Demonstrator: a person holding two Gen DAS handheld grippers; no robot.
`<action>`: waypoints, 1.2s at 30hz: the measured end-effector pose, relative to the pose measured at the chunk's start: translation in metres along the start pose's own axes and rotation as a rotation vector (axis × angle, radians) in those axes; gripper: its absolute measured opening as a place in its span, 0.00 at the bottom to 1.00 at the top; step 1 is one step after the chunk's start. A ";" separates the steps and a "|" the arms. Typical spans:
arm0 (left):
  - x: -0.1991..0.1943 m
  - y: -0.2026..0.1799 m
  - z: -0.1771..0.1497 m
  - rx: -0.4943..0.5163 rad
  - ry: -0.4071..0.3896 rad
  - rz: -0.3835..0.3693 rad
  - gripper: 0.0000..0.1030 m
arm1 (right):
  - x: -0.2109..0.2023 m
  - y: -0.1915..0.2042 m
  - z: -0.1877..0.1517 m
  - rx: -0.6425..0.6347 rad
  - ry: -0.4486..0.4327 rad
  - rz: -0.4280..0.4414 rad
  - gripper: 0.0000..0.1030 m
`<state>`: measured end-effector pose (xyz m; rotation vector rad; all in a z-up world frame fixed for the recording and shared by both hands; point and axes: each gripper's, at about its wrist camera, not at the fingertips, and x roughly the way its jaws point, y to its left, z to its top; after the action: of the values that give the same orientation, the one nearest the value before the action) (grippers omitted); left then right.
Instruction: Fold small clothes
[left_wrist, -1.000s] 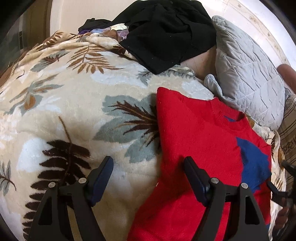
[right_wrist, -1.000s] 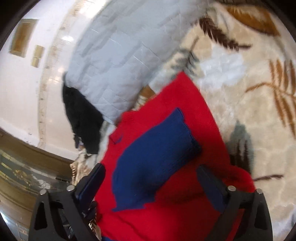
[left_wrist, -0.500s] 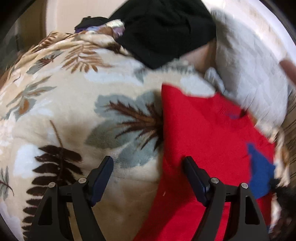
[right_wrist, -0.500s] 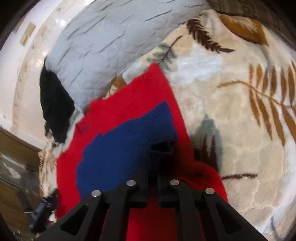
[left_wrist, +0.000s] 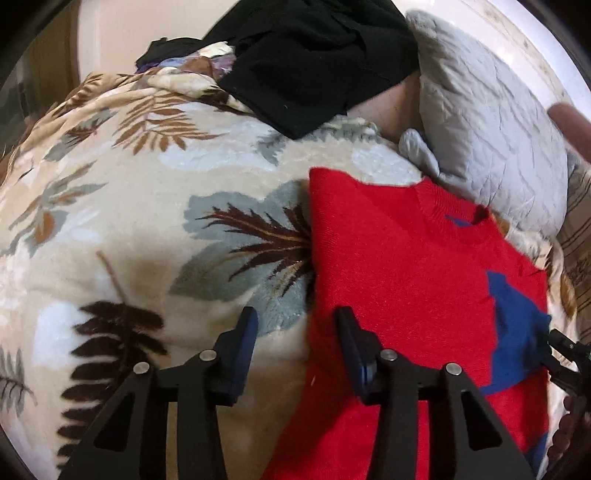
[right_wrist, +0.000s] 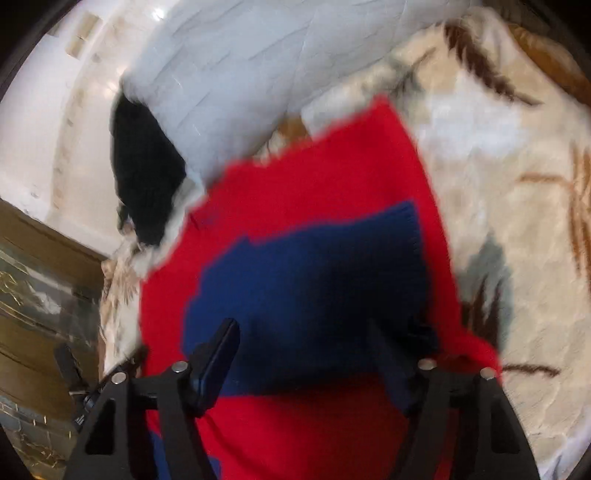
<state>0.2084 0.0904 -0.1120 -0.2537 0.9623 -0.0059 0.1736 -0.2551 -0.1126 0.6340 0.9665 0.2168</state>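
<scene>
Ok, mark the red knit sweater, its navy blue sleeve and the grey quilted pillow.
red knit sweater (left_wrist: 399, 266): left wrist view, chest area.
navy blue sleeve (right_wrist: 314, 280): right wrist view, middle of the sleeve.
grey quilted pillow (left_wrist: 491, 140): left wrist view, pillow face.

We see a bright red sweater (left_wrist: 399, 280) bearing a navy blue sleeve patch (right_wrist: 314, 291). It lies on a cream blanket (left_wrist: 140, 206) printed with dark brown, tan and grey-green fern leaves. We note a pale grey quilted pillow (left_wrist: 491, 147), a black garment (left_wrist: 314, 62), and the black fingers (left_wrist: 236, 354) of the left gripper (left_wrist: 295, 332).
</scene>
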 end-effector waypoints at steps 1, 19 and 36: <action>-0.007 0.000 0.000 0.006 -0.030 -0.016 0.48 | -0.012 0.007 0.002 -0.021 -0.041 0.024 0.72; 0.030 -0.008 0.000 0.047 -0.003 -0.003 0.59 | 0.027 -0.058 0.080 0.036 -0.025 -0.087 0.58; 0.004 0.005 -0.001 0.002 0.004 -0.052 0.49 | -0.075 -0.005 -0.018 -0.090 -0.078 -0.032 0.79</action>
<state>0.2094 0.0946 -0.1173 -0.2774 0.9597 -0.0553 0.1167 -0.2848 -0.0705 0.5404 0.8862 0.2042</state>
